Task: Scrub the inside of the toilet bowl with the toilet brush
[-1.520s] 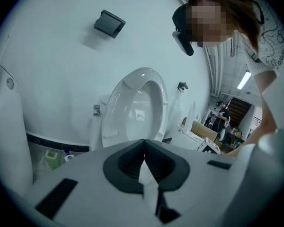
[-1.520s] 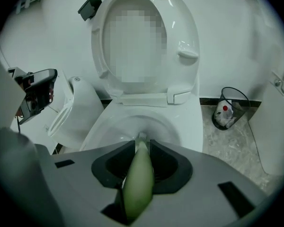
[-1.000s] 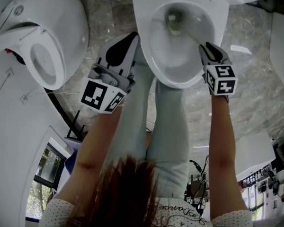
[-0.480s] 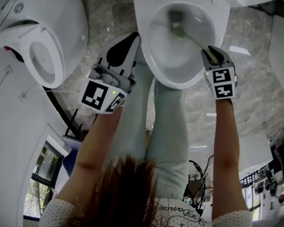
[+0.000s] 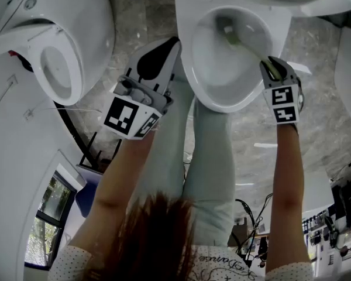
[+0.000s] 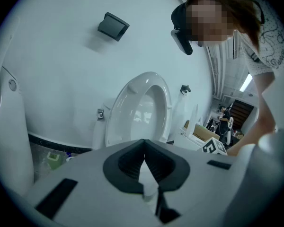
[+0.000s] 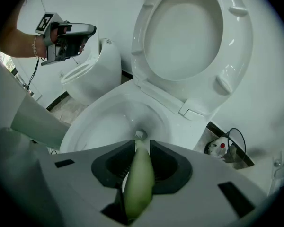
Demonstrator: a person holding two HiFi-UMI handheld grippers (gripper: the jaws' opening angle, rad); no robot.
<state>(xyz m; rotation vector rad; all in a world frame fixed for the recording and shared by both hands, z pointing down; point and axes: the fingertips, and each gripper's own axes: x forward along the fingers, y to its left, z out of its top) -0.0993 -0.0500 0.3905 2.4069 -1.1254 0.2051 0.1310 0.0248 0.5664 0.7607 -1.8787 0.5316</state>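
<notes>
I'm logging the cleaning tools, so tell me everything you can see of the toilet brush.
The toilet brush has a smooth pale green handle, plastic by its look, that narrows to a small bristled brush head. The right tongs are shut on the handle, which slants forward and down into the open toilet bowl. The brush head sits low inside the bowl; whether it touches the wall cannot be told.

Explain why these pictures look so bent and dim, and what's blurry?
Both gripper views: a fisheye lens bulges the raised seat and blackens the corners. Right gripper view: the green brush handle is too near to focus; the toilet bowl is sharp. Left gripper view: a mosaic patch was added afterwards. Head view: dim, bluish, hair soft.
</notes>
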